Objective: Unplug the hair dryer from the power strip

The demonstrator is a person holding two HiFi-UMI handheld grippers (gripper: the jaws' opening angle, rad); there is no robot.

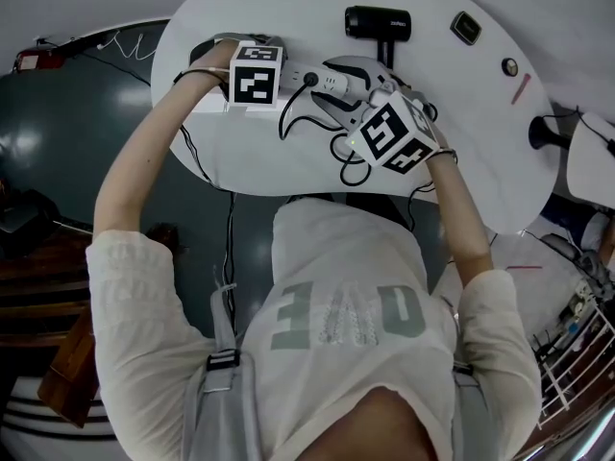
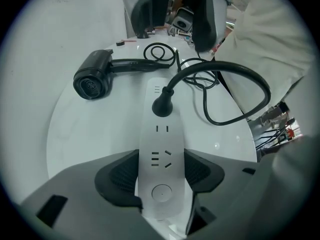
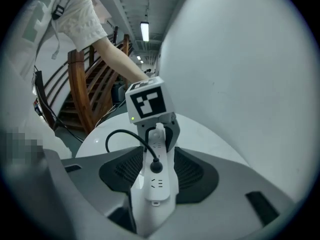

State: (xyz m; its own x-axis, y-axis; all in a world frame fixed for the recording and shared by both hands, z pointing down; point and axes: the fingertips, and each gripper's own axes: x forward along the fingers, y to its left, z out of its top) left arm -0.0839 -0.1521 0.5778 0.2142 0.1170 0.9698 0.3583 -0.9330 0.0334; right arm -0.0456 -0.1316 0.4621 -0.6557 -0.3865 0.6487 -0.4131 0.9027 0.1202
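Note:
A white power strip (image 1: 332, 78) lies on the white oval table (image 1: 480, 161). The hair dryer's black plug (image 2: 162, 104) sits in one of its sockets, and the black cord (image 2: 240, 84) loops off to the right. The black hair dryer (image 1: 378, 22) lies farther back on the table. My left gripper (image 2: 160, 171) points down, shut on the button end of the power strip (image 2: 160, 149). My right gripper (image 3: 159, 176) stands open over the other end of the strip, with the plug (image 3: 156, 166) between its jaws but not pressed by the pads.
A dark rectangular item (image 1: 466, 27), a small round object (image 1: 509, 65) and a pink pen (image 1: 521, 89) lie at the table's right. Loose cord coils (image 1: 351, 157) lie near the front edge. Wooden stairs (image 3: 80, 104) stand beyond the table.

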